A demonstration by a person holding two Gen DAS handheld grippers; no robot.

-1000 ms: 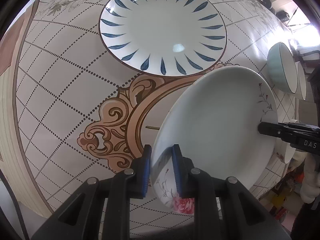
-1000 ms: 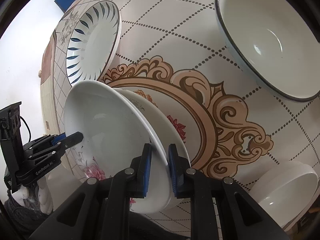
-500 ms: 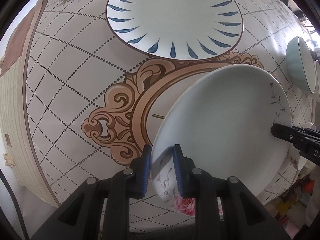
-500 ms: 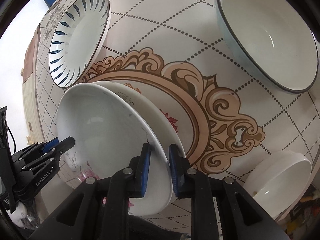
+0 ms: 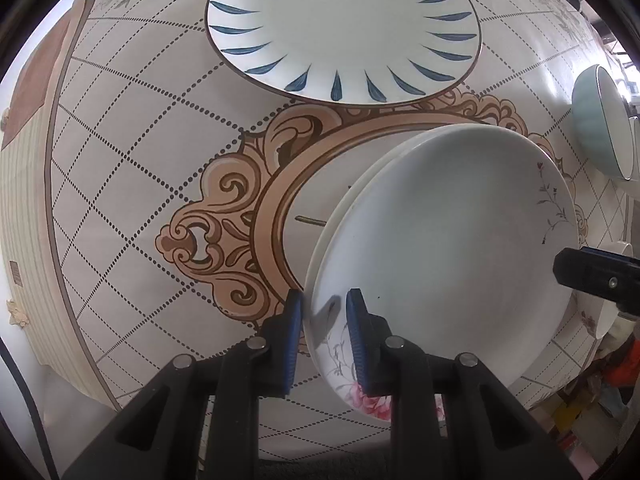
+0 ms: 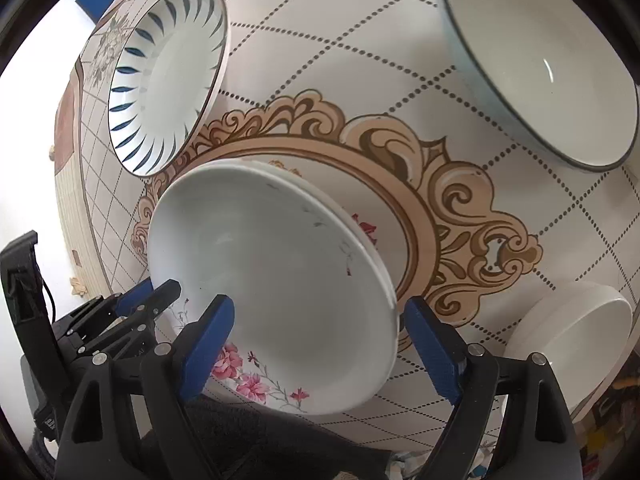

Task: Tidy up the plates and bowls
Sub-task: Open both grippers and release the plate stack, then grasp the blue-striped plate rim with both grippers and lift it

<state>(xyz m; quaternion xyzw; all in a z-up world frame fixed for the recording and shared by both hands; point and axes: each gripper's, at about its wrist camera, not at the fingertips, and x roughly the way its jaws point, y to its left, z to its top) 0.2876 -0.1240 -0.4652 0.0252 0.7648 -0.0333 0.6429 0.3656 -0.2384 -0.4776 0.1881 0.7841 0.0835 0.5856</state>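
Observation:
Two white plates with pink flowers are stacked on the patterned table. My left gripper (image 5: 324,320) is shut on the near rim of the top plate (image 5: 448,248). Only the edge of the plate underneath (image 5: 352,196) shows. In the right wrist view the top plate (image 6: 272,280) lies between the blue pads of my right gripper (image 6: 322,342). Its jaws are opening and the pads stand clear of the rim. The lower plate (image 6: 370,232) peeks out behind. My left gripper (image 6: 154,298) holds the opposite rim.
A plate with blue leaf marks (image 5: 344,28) (image 6: 168,96) lies just beyond the stack. A pale teal bowl (image 6: 540,60) (image 5: 596,120) sits to the right. A small white bowl (image 6: 572,344) stands near the table's edge on the right.
My right gripper has let go of the plate rim and its jaws have spread wide. The top plate has come down onto the plate beneath. The left gripper moved toward the blue-leaf plate.

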